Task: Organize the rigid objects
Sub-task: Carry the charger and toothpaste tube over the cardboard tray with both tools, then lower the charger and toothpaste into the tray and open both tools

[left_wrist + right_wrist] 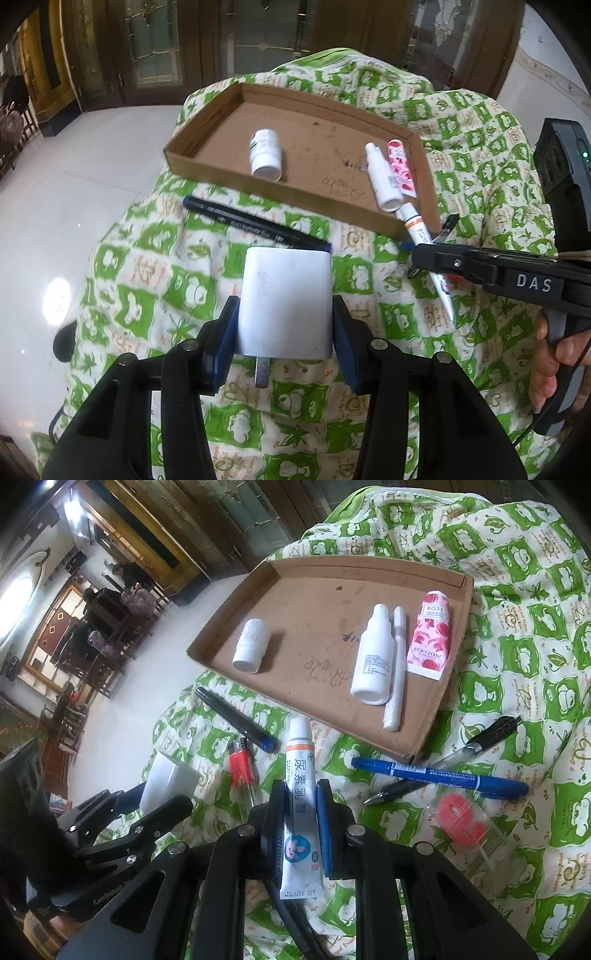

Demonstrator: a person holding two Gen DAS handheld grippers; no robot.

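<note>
Right gripper point(298, 814) clamped on white ointment tube point(300, 805). Cardboard tray point(317, 602) holds 4 items. Blue marker point(439, 777), lighter point(242, 768) lie on green-patterned cloth point(524, 635) just outside tray's near edge.

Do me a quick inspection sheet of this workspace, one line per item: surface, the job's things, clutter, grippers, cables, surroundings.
Surface: green-and-white printed cloth, rumpled.
Job's things: cardboard tray holds a small white bottle, a spray bottle, a white pen and a rose tube; black marker, red lighter, blue marker, clear pen and a clear box with red contents lie on the cloth.
Clutter: nothing seen.
Grippers: left gripper shut on white charger; right gripper shut on ointment tube.
Cables: a black cable under the right hand.
Surroundings: white tiled floor, wooden doors.
</note>
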